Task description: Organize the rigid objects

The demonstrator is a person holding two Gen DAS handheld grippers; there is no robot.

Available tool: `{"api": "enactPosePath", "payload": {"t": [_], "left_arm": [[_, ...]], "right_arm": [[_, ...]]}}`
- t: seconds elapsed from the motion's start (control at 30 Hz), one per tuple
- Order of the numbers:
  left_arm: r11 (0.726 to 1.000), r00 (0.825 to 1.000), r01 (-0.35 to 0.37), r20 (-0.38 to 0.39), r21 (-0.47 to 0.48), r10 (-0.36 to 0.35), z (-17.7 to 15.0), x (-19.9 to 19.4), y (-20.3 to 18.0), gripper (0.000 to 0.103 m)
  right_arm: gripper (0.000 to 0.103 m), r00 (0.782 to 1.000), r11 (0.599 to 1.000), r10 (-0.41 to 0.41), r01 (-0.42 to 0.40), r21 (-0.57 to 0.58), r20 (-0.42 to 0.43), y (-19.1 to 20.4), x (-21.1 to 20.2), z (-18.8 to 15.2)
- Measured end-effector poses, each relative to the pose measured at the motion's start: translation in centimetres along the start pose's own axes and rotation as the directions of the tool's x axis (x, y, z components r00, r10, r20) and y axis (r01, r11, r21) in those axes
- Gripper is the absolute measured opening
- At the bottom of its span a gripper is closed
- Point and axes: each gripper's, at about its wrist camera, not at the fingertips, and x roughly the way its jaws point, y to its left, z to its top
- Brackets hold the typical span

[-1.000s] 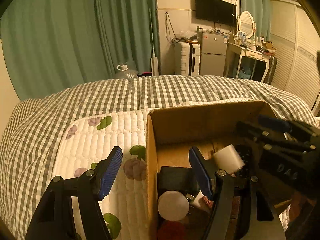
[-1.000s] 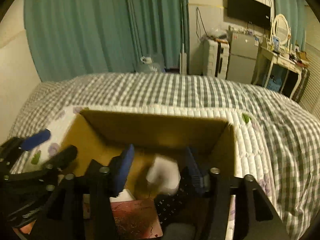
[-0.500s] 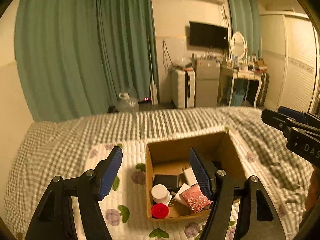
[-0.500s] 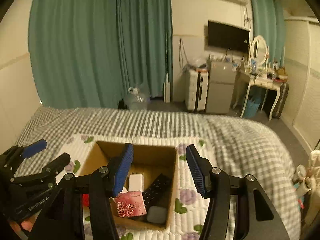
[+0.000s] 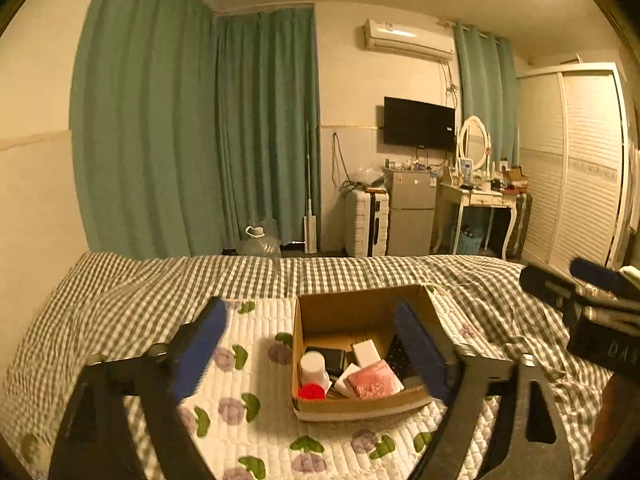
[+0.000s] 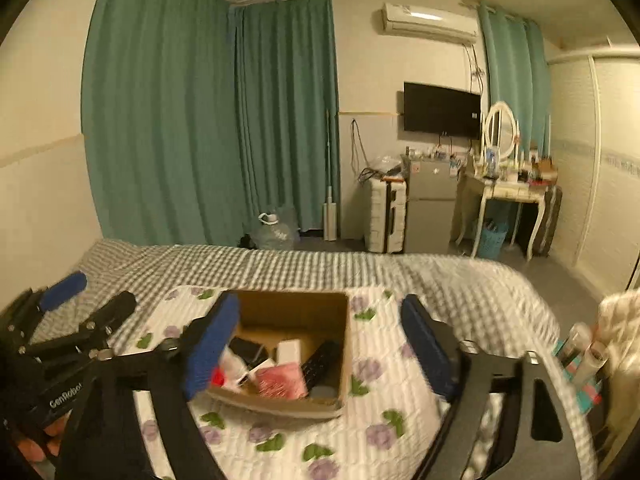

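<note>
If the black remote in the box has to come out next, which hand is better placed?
Probably the right gripper: the remote lies along the cardboard box's right wall, nearer it. The left gripper is also opening and empty, but centred over the box's left edge.

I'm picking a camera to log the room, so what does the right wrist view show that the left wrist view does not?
Only the right wrist view shows the bare floor beyond the bed and the left tool, nothing in it. Only the left wrist view shows the white wardrobe doors and the right tool. Both show the cardboard box of items on the quilt, and both tools' jaws opening.
</note>
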Motion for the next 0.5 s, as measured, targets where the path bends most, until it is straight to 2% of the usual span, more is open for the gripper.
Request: {"api": "enactPosePath", "payload": {"t": [0.03, 0.1, 0.2, 0.27, 0.5], "left_arm": [[1.0, 1.0, -0.005, 0.003, 0.006, 0.005, -0.6, 0.0, 0.0, 0.103], [0.999, 1.0, -0.029, 0.004, 0.017, 0.029, -2.2, 0.2, 0.0, 0.103], [0.999, 0.999, -0.046, -0.023, 0.015, 0.046, -4.3, 1.0, -0.1, 0.103], [0.999, 0.999, -0.04, -0.029, 0.011, 0.04, -5.4, 1.3, -0.4, 0.103], [0.999, 0.999, -0.043, -0.019, -0.003, 0.043, -6.4, 1.1, -0.5, 0.103]], "right_arm": [[0.103, 1.0, 1.0, -0.005, 0.005, 0.003, 0.005, 0.0, -0.1, -0.8], [0.103, 0.999, 0.999, -0.047, 0.047, 0.01, 0.017, 0.1, 0.2, -2.7], [0.103, 0.999, 0.999, -0.047, 0.047, 0.003, 0.005, 0.2, 1.5, -5.2], [0.103, 0.997, 0.997, -0.081, 0.081, -0.002, 0.015, -0.2, 2.1, -6.5], [0.103, 0.998, 0.999, -0.051, 0.05, 0.007, 0.023, -0.9, 3.3, -8.0]]}}
